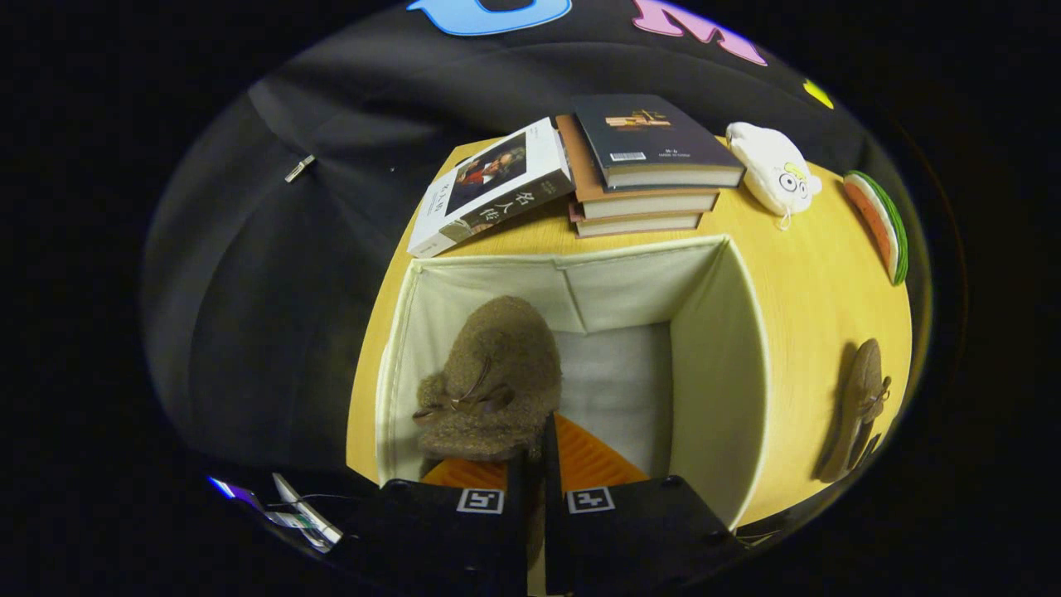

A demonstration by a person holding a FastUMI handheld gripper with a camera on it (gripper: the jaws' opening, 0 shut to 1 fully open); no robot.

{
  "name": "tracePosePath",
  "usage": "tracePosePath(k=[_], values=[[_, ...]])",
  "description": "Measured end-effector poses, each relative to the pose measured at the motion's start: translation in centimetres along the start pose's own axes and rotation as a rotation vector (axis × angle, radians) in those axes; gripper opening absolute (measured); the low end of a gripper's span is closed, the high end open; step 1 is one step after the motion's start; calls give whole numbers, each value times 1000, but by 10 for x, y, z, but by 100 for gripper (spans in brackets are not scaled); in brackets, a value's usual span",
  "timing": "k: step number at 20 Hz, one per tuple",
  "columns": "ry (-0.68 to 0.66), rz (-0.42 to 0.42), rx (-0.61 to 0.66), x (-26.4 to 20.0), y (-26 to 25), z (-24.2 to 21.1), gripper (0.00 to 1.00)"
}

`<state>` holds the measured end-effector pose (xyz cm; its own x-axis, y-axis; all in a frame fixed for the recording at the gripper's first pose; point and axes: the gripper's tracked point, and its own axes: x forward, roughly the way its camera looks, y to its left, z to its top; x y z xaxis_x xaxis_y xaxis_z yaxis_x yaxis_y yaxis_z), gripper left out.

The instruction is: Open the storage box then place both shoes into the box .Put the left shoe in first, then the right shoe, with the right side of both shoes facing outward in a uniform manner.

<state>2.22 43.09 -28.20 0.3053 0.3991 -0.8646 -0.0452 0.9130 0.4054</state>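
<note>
An open cream fabric storage box stands on the yellow wooden table. My gripper hovers over the box's near side, shut on the heel edge of a brown fuzzy shoe that hangs inside the box toward its left wall, toe pointing away. The second brown shoe lies on the table to the right of the box. I cannot tell whether the held shoe touches the box floor.
Beyond the box, a white book leans against a stack of three books. A white plush toy and a watermelon-slice toy lie at the table's far right. Dark cloth hangs left of the table.
</note>
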Motion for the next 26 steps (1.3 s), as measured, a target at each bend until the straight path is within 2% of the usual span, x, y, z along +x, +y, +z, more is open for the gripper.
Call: tracePosePath(k=[2, 4, 7, 12, 18, 22, 26], values=[[24, 55, 6, 2, 12, -3, 20], [44, 140, 24, -2, 28, -5, 51], [52, 186, 15, -10, 31, -4, 96], [30, 261, 18, -40, 29, 2, 99], [-85, 345, -24, -114, -3, 31, 98], [-200, 320, -70, -162, -62, 44, 98], [-301, 231, -105, -187, -133, 44, 98]])
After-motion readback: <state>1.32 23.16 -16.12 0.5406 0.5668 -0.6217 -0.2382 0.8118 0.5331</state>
